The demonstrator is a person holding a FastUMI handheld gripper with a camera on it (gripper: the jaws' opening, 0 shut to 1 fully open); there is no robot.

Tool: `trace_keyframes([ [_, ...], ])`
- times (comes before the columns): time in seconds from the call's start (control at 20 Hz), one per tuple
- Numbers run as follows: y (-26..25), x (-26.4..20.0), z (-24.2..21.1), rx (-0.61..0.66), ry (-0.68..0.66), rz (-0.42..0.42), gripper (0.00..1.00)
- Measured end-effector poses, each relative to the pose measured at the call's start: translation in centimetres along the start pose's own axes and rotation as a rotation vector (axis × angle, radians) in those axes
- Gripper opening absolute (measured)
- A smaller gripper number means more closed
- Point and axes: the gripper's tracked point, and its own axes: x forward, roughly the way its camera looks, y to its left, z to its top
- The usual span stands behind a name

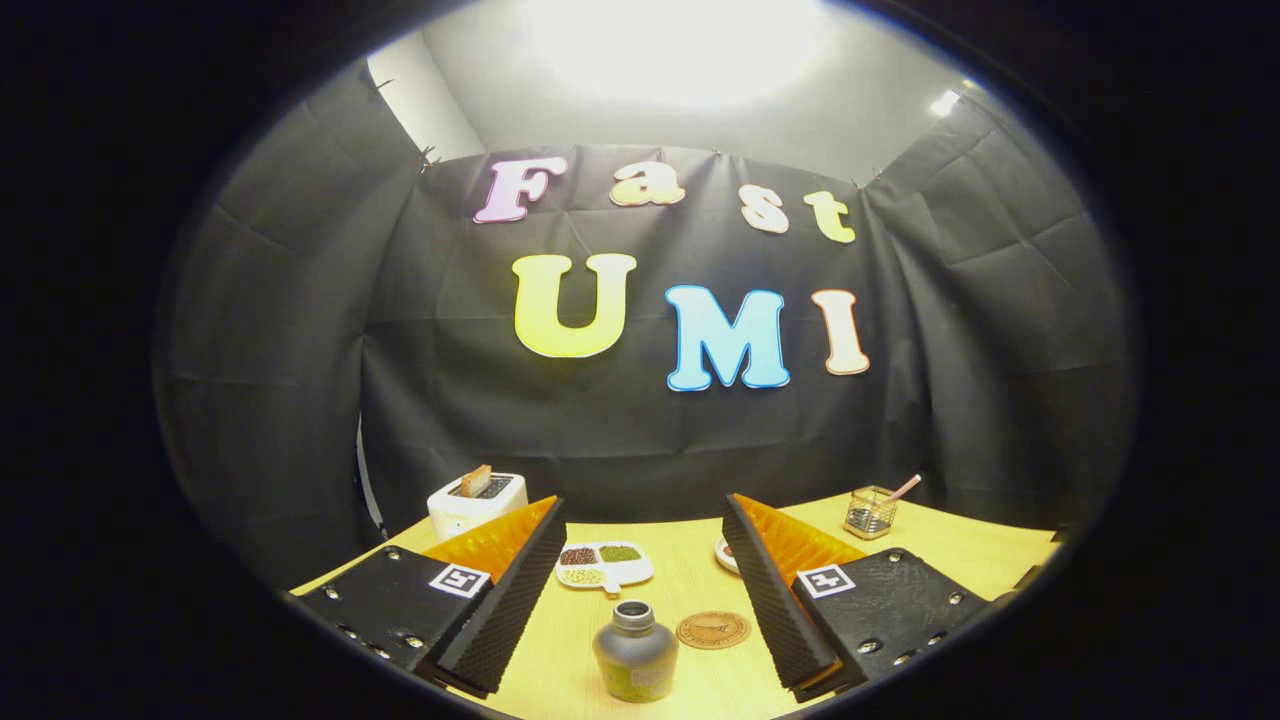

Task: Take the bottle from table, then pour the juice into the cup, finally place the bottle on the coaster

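The bottle point(635, 651) stood upright on the wooden surface point(690, 585), low in the frame and slightly left of centre. It was a squat grey vessel with a narrower neck and a dark cap; a pale band ran round its lower body. It sat between the two fingers and touched neither of them.

The gripper point(640, 600) was held above the surface with its fingers spread wide apart and nothing clamped between them. The left finger point(500, 600) lay well to the left of the bottle, the right finger point(785, 600) to its right, and each carried a ridged inner face. A square marker was fixed on each finger mount.

The coaster point(713, 630) lay flat just right of the bottle, a round brown disc with a faint printed mark, near the inner face of the right finger.

Beyond the bottle, toward the middle of the frame, a white divided dish point(604, 566) held separate portions of dark, green and pale grains. A white rim point(725, 555), mostly hidden by the right finger, showed just beyond the coaster; whether it was the cup could not be determined.

At the far left of the surface stood a white toaster point(477, 503) with a slice of toast point(476, 479) projecting from its slot. At the far right stood a wire holder point(869, 512) with a pink-tipped stick leaning out of it.
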Motion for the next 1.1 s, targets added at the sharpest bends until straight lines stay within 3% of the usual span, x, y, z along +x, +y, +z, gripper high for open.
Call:
trace_keyframes([
  [0.65,0.1,1.8,-12.1,0.008,0.114,0.050,0.96],
  [1.1,0.3,2.5,-15.8,0.007,0.156,0.071,0.96],
])
